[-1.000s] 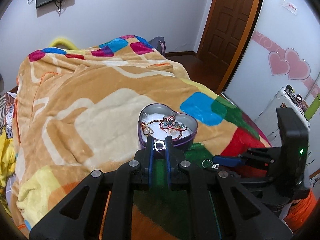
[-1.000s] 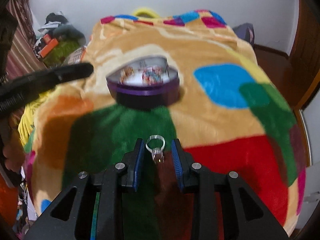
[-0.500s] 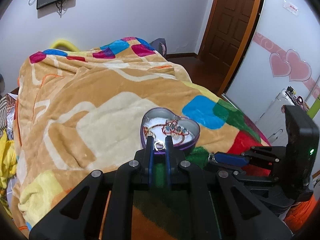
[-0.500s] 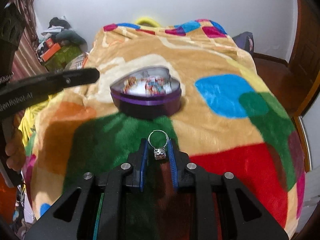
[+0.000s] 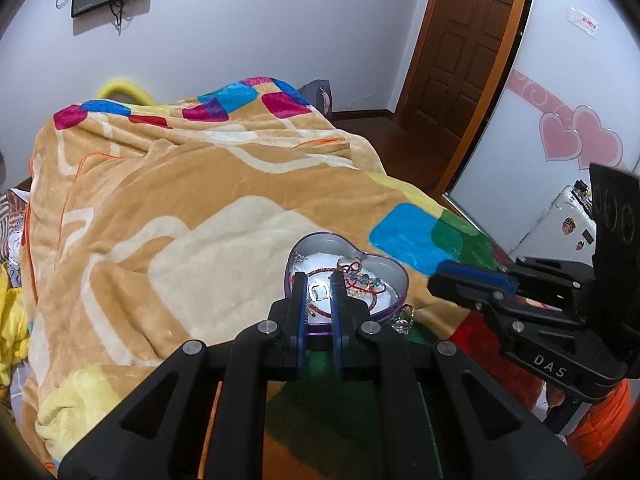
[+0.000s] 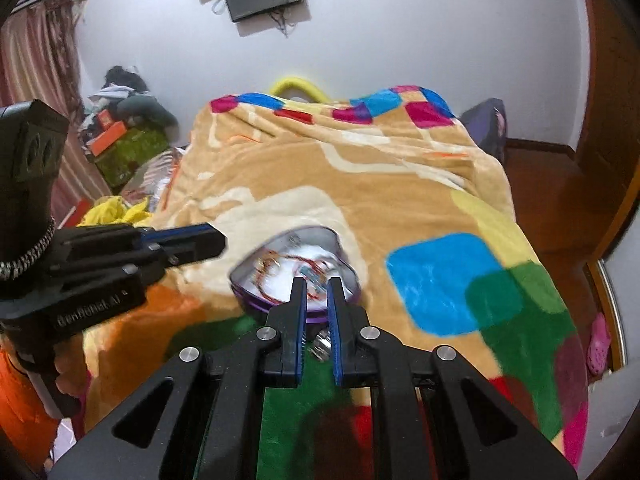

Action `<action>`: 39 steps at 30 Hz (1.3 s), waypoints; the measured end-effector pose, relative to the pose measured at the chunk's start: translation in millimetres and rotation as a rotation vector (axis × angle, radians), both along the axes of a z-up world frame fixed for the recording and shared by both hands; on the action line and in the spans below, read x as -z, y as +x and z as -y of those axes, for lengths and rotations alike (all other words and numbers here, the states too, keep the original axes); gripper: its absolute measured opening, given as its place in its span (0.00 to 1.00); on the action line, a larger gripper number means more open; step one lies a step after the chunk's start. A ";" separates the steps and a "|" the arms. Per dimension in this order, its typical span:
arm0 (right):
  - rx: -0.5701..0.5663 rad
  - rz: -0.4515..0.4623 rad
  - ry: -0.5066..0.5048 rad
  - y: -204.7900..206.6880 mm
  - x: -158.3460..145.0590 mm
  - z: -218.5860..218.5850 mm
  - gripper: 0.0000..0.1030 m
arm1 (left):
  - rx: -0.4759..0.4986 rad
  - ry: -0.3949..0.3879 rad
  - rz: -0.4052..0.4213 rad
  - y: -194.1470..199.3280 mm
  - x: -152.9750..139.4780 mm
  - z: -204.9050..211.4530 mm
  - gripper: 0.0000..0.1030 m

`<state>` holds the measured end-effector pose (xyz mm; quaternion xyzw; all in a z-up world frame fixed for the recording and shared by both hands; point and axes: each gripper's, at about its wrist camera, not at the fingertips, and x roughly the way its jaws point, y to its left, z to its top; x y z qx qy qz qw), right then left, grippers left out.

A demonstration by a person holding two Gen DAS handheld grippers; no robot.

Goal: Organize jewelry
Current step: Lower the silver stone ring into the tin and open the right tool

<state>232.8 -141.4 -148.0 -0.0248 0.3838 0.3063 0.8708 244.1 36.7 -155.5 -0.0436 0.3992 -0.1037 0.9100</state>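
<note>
Two rings, two grips, one heart-shaped tin on the blanket

Your left gripper (image 5: pixel 319 280) is clamped on a small silver ring (image 5: pixel 319 291), poised over the near edge of the purple tin (image 5: pixel 394 270). Your right gripper (image 6: pixel 317 286) has just closed on a stone-set ring (image 6: pixel 320 345); the tin (image 6: pixel 352 276) sits just beyond its tips.

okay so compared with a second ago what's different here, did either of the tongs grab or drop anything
The right tongs have just been closing on the silver ring that lay between their open pads, and lifted it off the blanket toward the heart-shaped tin. Unchanged: the left tongs hold their small ring by the tin, which has not moved and has its jewelry inside.
</note>
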 end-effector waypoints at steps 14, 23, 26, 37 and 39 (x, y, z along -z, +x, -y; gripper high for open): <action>-0.037 -0.117 -0.101 8.2 45.7 -9.1 0.35 | -0.001 -0.001 -0.031 3.0 13.1 -2.9 0.09; -0.066 -0.086 -0.094 0.8 37.9 -6.5 0.15 | -0.007 -0.009 -0.025 6.7 10.8 -5.2 0.09; -0.069 -0.064 -0.076 -1.6 27.1 -4.9 0.14 | 0.000 -0.007 -0.021 8.8 9.6 -3.8 0.09; -0.070 0.034 -0.025 12.8 -7.4 -21.1 0.14 | 0.028 -0.031 -0.042 17.6 15.3 0.1 0.09; -0.076 0.027 -0.031 18.6 -3.6 -27.4 0.14 | 0.034 -0.034 -0.047 19.4 16.6 0.7 0.09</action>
